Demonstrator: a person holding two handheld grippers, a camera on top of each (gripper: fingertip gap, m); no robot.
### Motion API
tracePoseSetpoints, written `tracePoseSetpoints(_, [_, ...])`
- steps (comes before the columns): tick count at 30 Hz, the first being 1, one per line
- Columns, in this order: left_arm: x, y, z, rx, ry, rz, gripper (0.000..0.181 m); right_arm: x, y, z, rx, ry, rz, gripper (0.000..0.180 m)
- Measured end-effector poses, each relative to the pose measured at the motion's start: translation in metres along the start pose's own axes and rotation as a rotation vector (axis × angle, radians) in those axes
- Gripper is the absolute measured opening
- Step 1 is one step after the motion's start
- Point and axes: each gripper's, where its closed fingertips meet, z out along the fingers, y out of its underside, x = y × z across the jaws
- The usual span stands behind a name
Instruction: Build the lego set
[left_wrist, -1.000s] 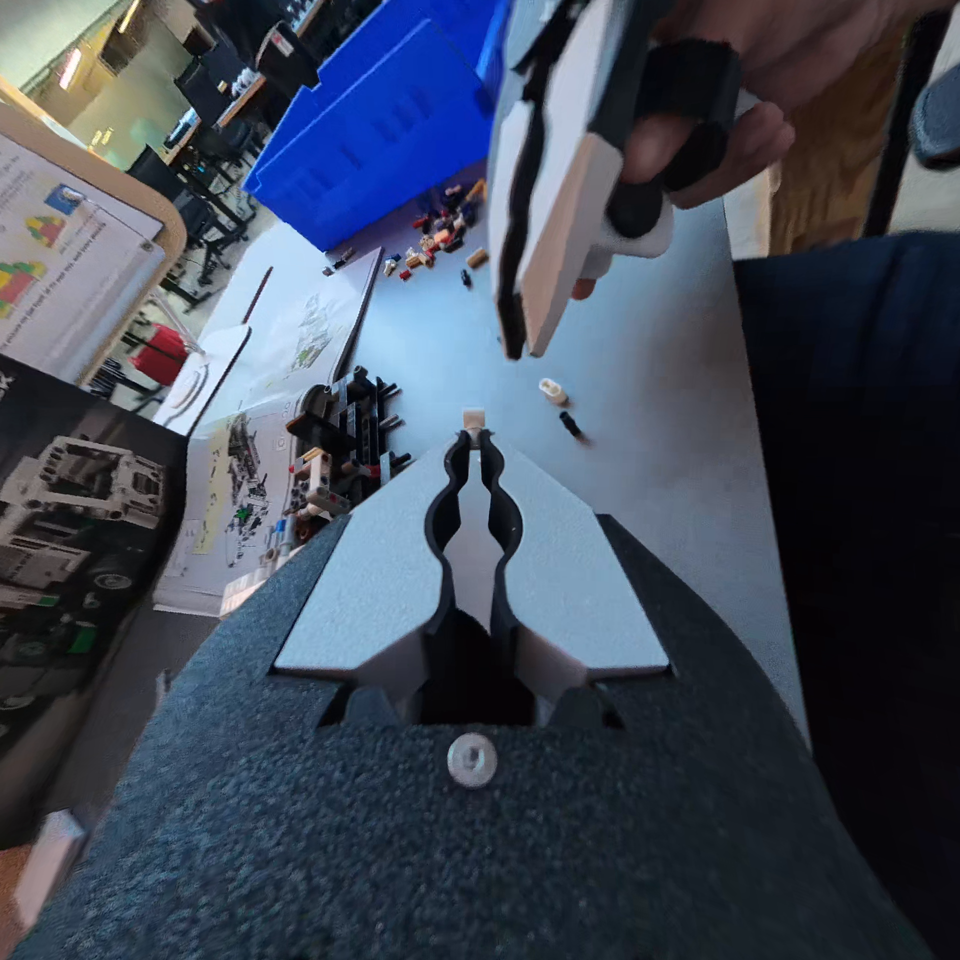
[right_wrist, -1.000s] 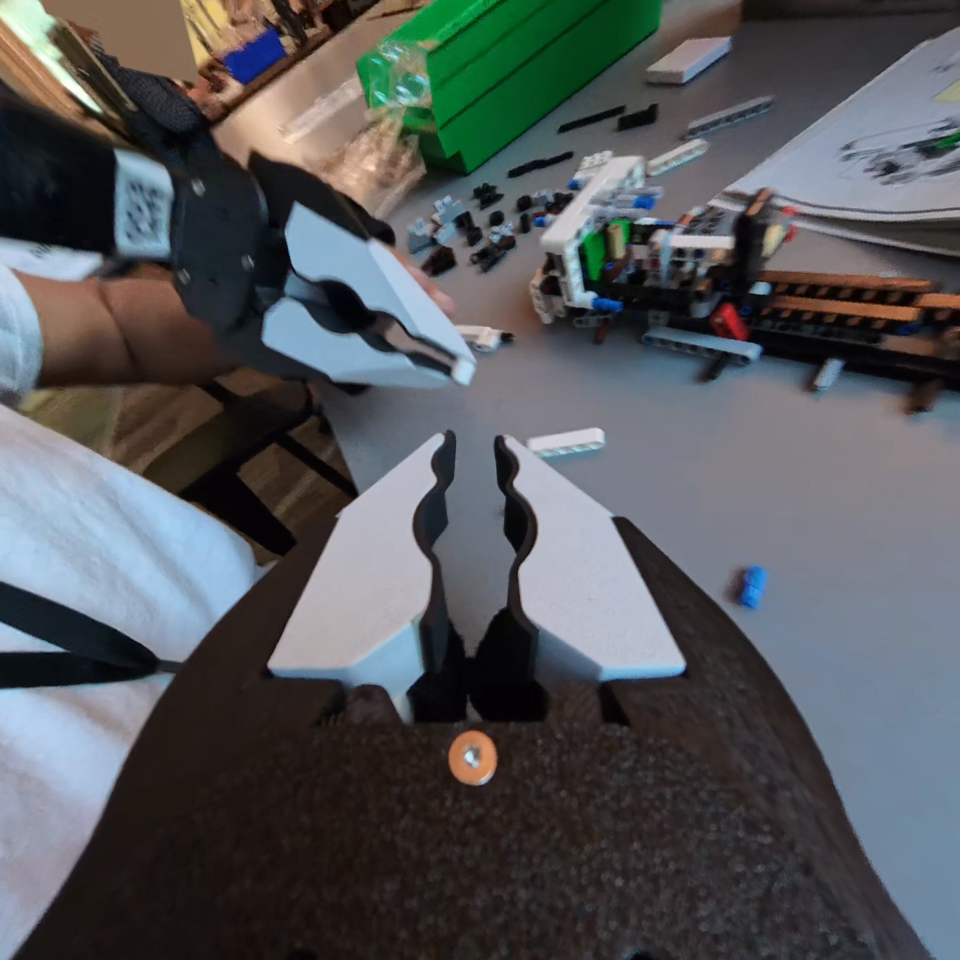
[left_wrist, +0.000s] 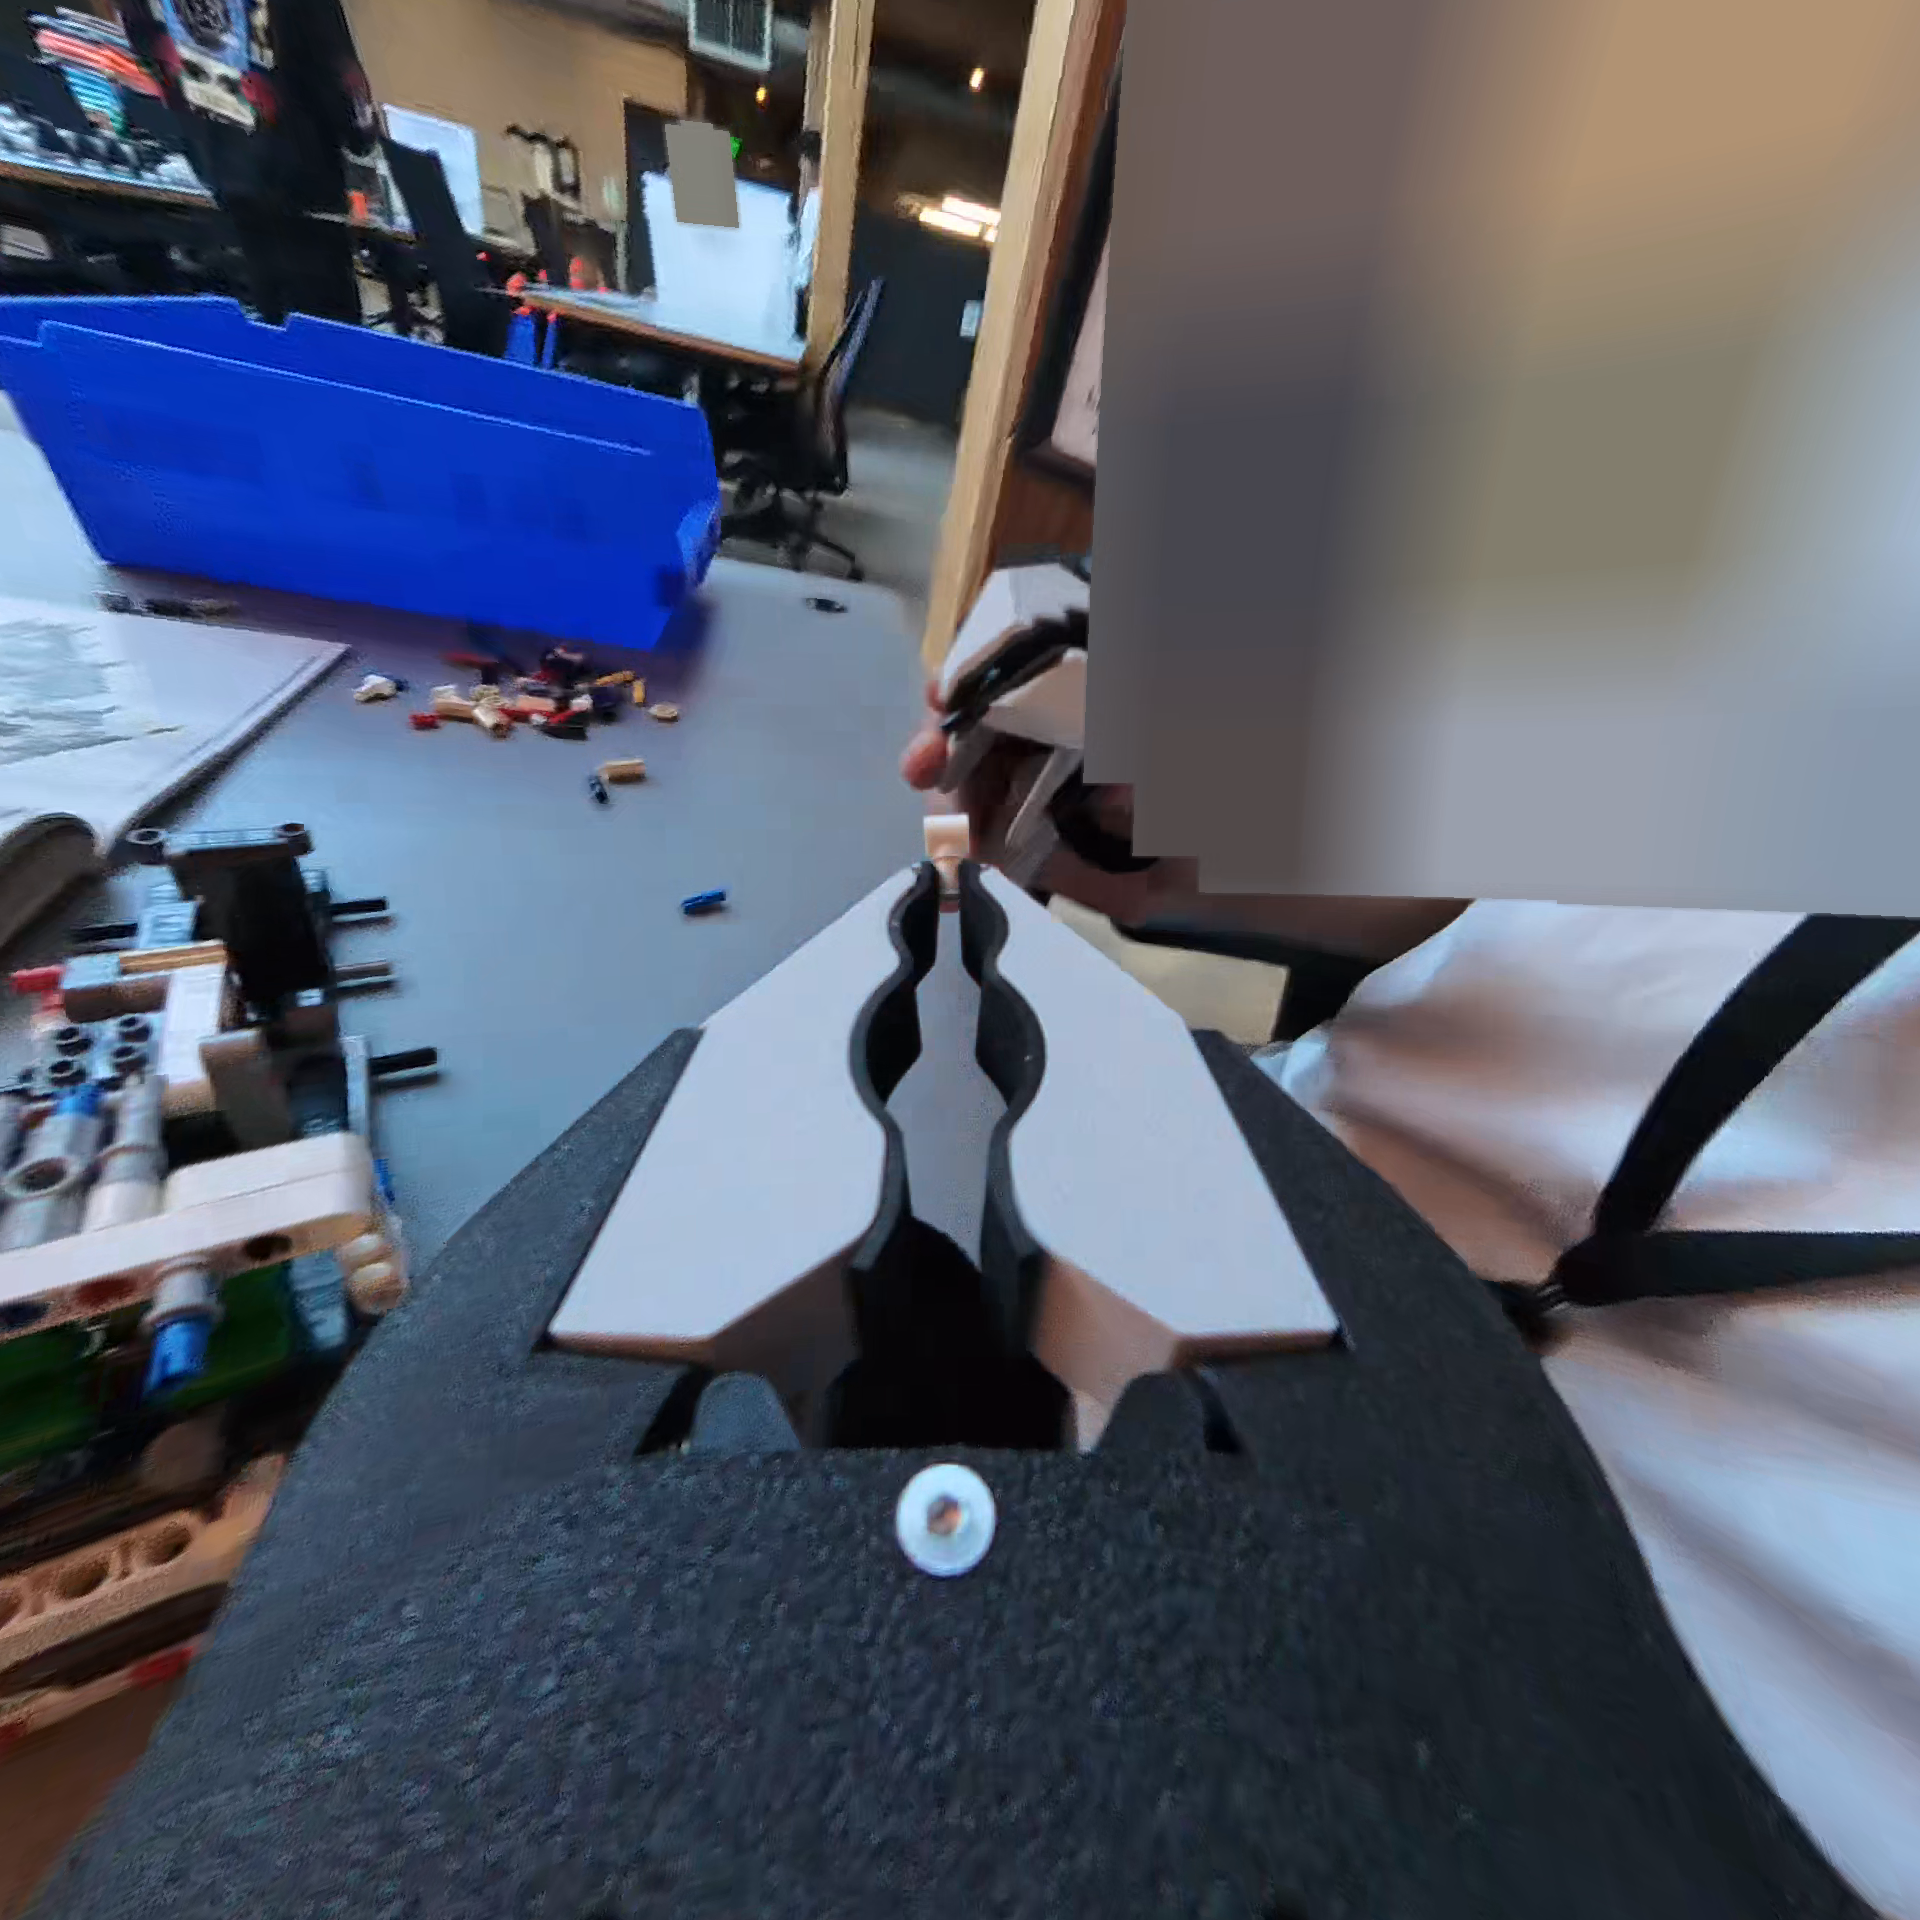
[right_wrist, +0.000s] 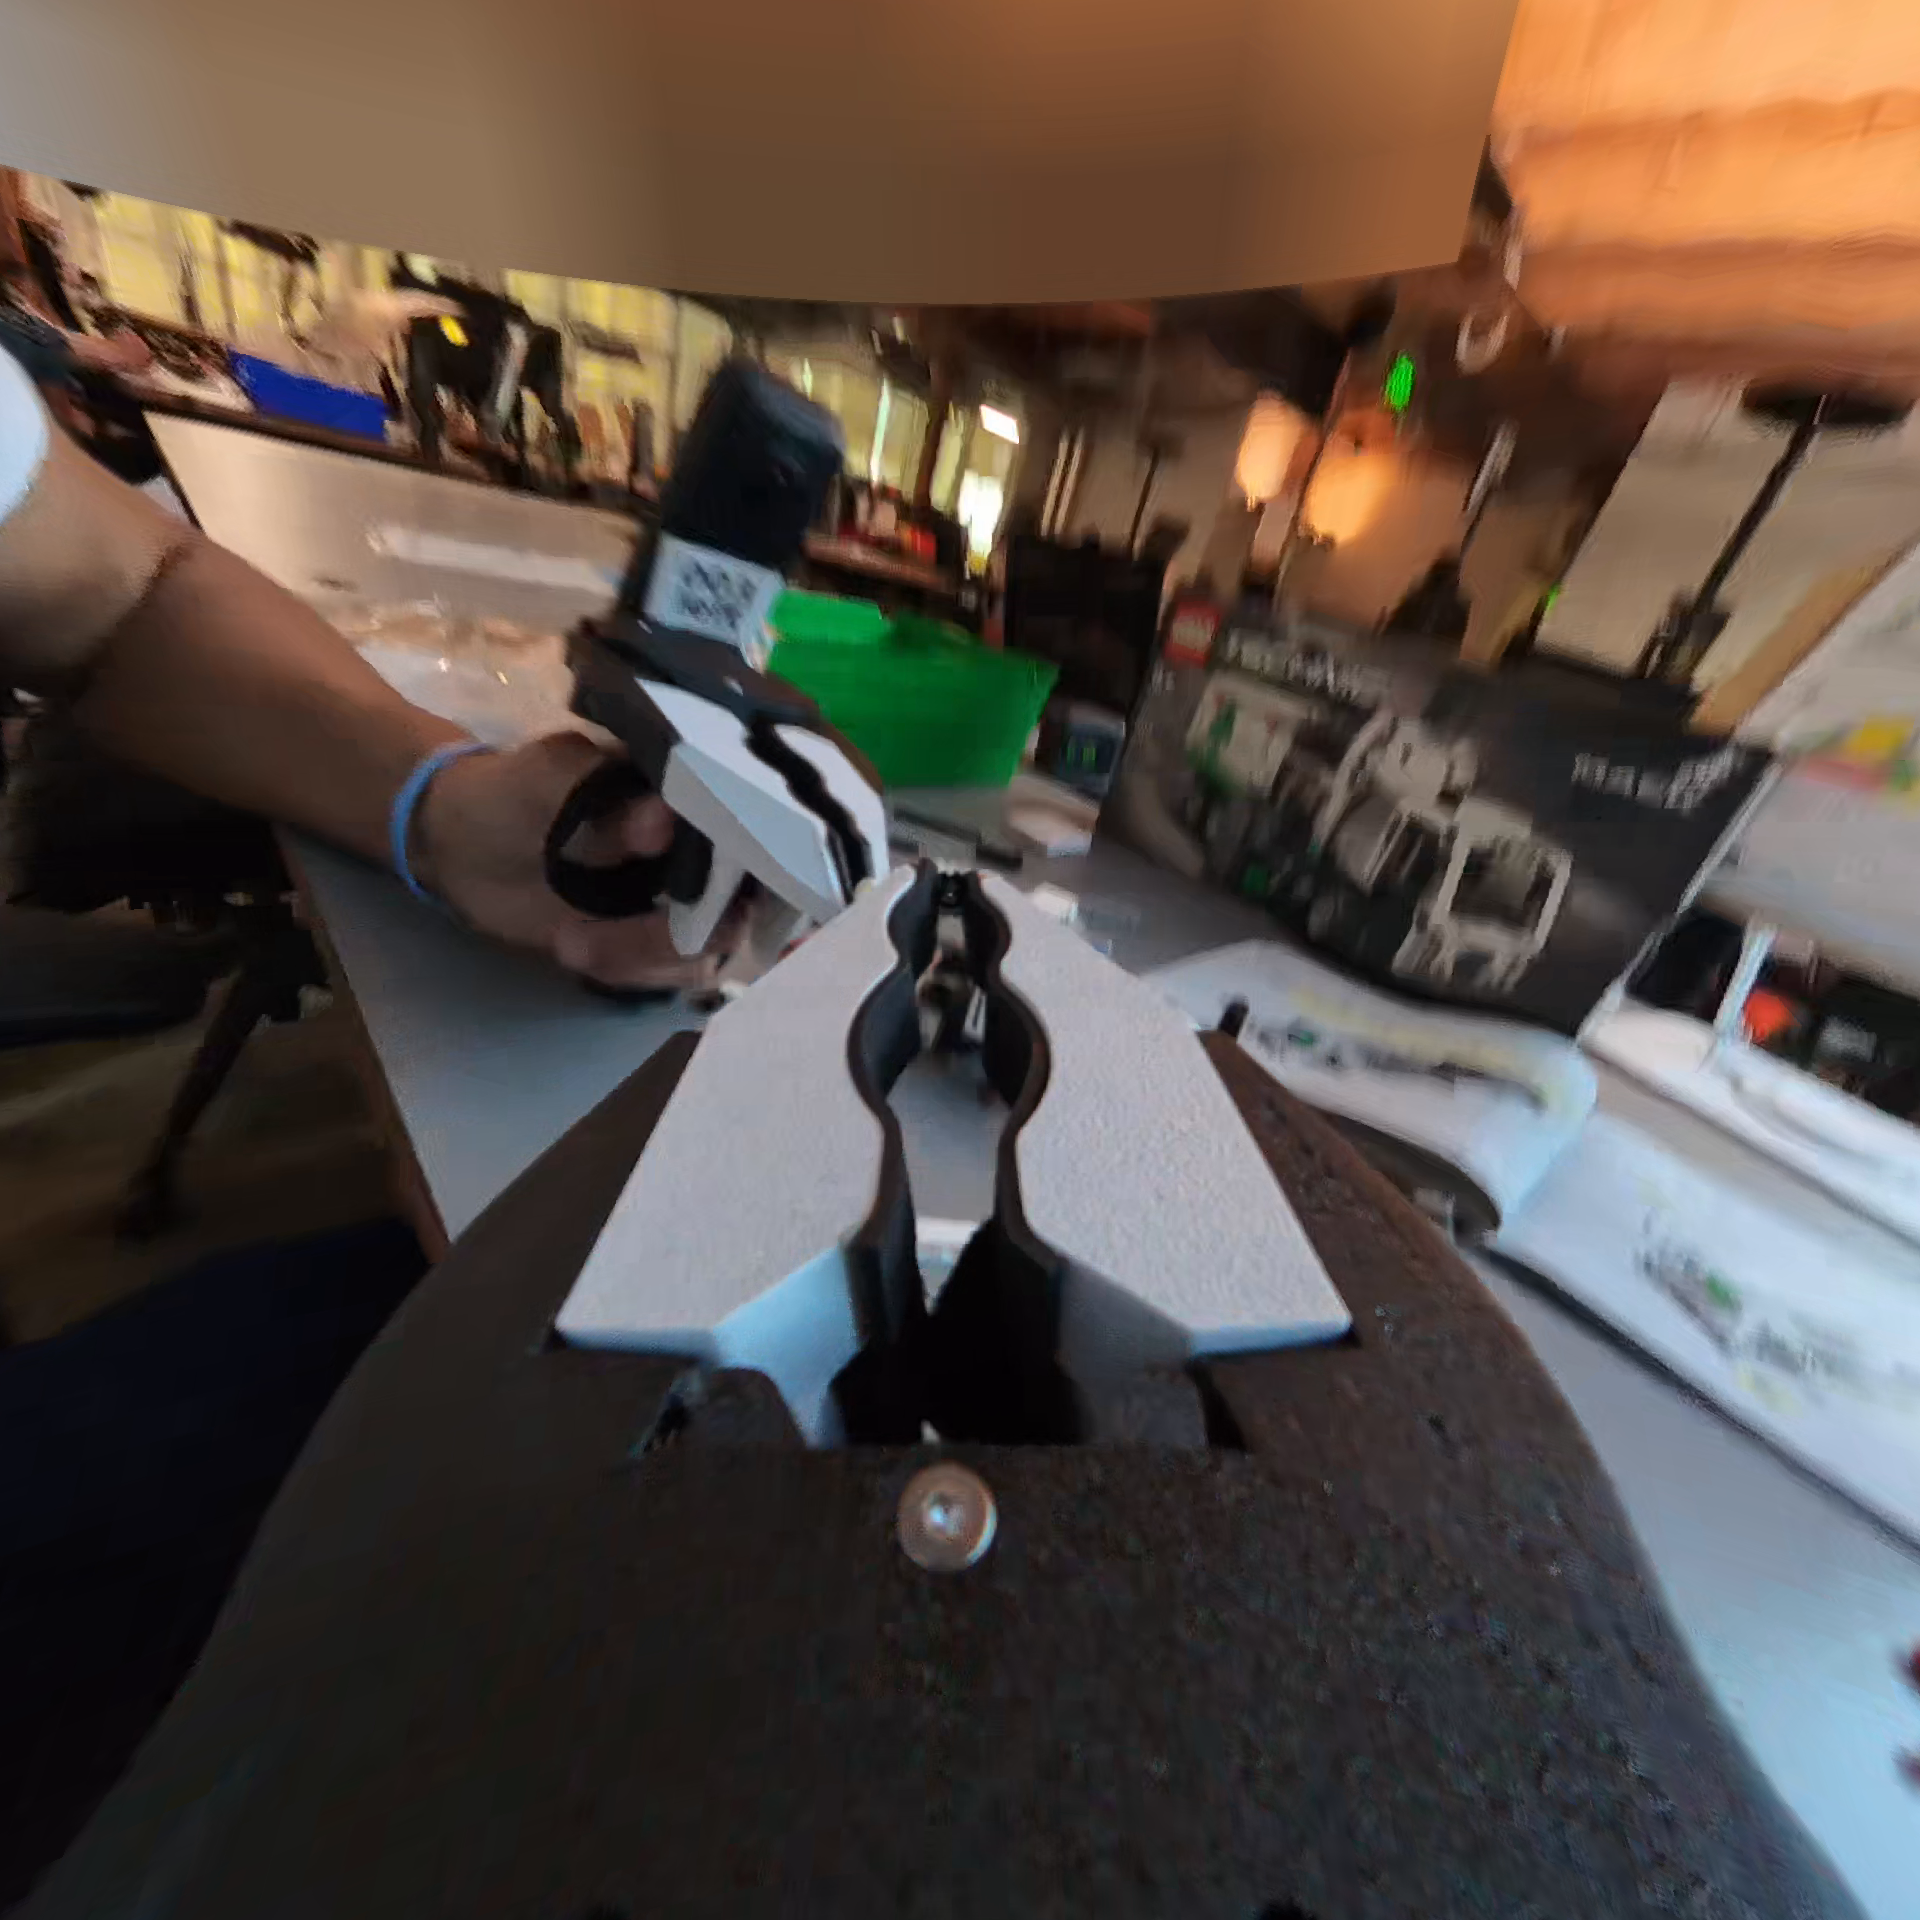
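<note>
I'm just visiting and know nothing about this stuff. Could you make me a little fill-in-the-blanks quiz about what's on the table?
The left gripper pinches a small piece coloured ___. The loose pieces lie in front of a ___ crate. In the right wrist view, a ___ bin stands behind the left gripper. Missing words: tan; blue; green.

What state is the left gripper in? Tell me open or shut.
Shut on a piece: the left gripper pinches a small tan piece at its tips, with the fingers nearly together there.
</note>
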Motion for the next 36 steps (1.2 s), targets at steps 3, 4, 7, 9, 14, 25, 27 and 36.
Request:
tracePoseSetpoints(3, [-0.001,-0.004,-0.002,0.034,0.028,-0.058,0.001,-0.007,-0.012,0.003,0.049,0.008,-0.139,0.003])
tracePoseSetpoints(4, [-0.001,-0.005,-0.002,0.039,0.030,-0.057,0.001,-0.010,-0.010,0.007,0.027,0.011,-0.199,0.003])
tracePoseSetpoints(7, [0.002,-0.002,-0.001,0.020,0.040,-0.047,0.001,-0.022,-0.003,0.017,-0.003,0.017,-0.383,0.003])
tracePoseSetpoints(9, [0.002,-0.001,0.000,0.013,0.048,-0.058,0.001,-0.021,0.004,0.019,-0.016,0.054,-0.453,0.002])
tracePoseSetpoints(14, [-0.002,0.004,0.001,-0.019,0.040,-0.110,0.001,-0.018,0.009,0.016,-0.029,0.128,-0.570,0.003])
tracePoseSetpoints(25, [-0.010,0.005,0.000,-0.021,0.024,-0.172,0.001,-0.018,0.019,0.019,-0.063,0.173,-0.636,0.003])
tracePoseSetpoints(27, [-0.010,0.005,0.000,-0.018,0.024,-0.180,0.001,-0.016,0.018,0.020,-0.083,0.186,-0.623,0.003])
tracePoseSetpoints(36, [-0.016,0.012,0.001,-0.068,-0.083,-0.092,0.001,-0.013,0.027,0.021,-0.133,0.222,-0.587,0.002])
